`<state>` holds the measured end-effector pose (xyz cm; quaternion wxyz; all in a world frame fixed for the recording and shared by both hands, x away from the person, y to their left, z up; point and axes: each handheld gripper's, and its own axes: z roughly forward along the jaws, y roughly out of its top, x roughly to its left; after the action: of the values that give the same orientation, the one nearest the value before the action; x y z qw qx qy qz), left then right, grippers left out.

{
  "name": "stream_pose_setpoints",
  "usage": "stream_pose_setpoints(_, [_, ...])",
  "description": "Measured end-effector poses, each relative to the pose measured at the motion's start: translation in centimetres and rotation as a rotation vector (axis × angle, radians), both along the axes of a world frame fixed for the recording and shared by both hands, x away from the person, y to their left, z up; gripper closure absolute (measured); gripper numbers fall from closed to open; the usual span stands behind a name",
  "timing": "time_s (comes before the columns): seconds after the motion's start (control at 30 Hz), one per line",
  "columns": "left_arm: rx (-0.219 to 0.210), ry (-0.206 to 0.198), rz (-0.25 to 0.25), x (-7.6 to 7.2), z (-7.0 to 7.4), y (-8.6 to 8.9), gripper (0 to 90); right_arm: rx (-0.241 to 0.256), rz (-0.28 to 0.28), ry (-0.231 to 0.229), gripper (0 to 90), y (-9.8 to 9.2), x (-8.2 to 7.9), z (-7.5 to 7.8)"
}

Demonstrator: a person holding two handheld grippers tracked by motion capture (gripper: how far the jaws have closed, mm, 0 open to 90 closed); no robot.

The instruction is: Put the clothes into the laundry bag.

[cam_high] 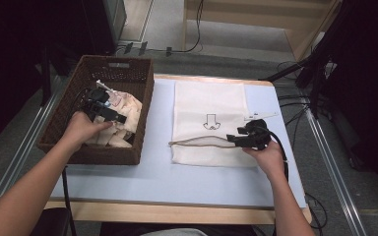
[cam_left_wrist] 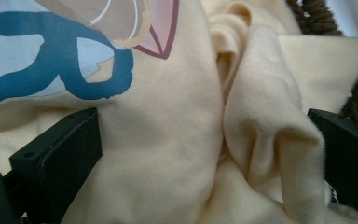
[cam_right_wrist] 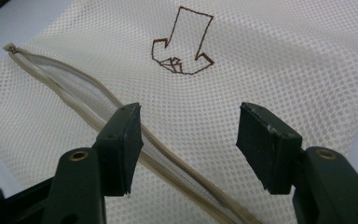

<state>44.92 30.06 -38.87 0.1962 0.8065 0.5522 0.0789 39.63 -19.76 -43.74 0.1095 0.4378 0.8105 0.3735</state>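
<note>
Cream garment (cam_left_wrist: 177,154) in basket (cam_high: 64,128), L gripper (cam_left_wrist: 205,154) wide-open round it; R gripper (cam_right_wrist: 189,140) open, empty, over mesh bag (cam_right_wrist: 261,60).

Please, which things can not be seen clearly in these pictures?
- Basket floor: high view, hidden under the cream garment and the left gripper.
- Garment print: left gripper view, cut by the top and left edges, so the picture stays unclear.
- Mesh bag inside: right gripper view, the zipper gap is too narrow to see in.
- Zipper's far end: cut by the bottom edge, under the right gripper.
</note>
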Motion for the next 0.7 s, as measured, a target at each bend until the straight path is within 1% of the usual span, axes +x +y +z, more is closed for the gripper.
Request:
stream_pose_setpoints(0.03, [0.015,0.000,0.003,0.2,-0.2,0.0,0.0,0.000,0.001,-0.002,41.1,0.0,0.0,0.0])
stream_pose_setpoints(0.17, [0.013,0.011,0.003,0.9,-0.9,0.0,0.0,-0.004,0.003,-0.001,41.1,0.1,0.1,0.0])
stream_pose_setpoints(0.2, [0.019,0.010,-0.003,1.0,-1.1,0.0,0.0,-0.004,0.003,-0.001,41.1,0.1,0.1,0.0])
stream_pose_setpoints(0.23, [0.035,0.010,-0.006,1.2,-1.4,0.0,0.0,-0.005,0.002,-0.002,41.1,0.1,0.1,0.0])
stream_pose_setpoints(0.33, [0.034,0.009,0.000,1.4,-2.1,0.1,0.0,-0.005,0.004,-0.003,41.1,0.1,0.1,0.0])
stream_pose_setpoints(0.4, [-0.001,0.007,0.000,1.5,-2.8,0.3,0.0,-0.005,0.004,-0.003,41.0,0.1,0.1,0.0])
stream_pose_setpoints(0.47, [-0.023,0.003,0.011,1.6,-3.3,0.4,0.0,-0.007,0.002,-0.001,41.1,0.1,0.1,0.0])
stream_pose_setpoints(0.6, [-0.034,-0.013,-0.006,1.4,-3.6,0.3,0.0,-0.008,0.001,-0.001,41.0,0.1,0.2,-0.1])
stream_pose_setpoints(0.63, [-0.039,-0.018,-0.003,1.3,-3.7,0.2,0.0,-0.010,0.003,0.000,41.1,0.1,0.2,-0.1])
stream_pose_setpoints(0.7, [-0.044,-0.017,-0.020,1.3,-3.7,0.0,0.0,-0.014,0.004,0.001,41.1,0.1,0.2,-0.1])
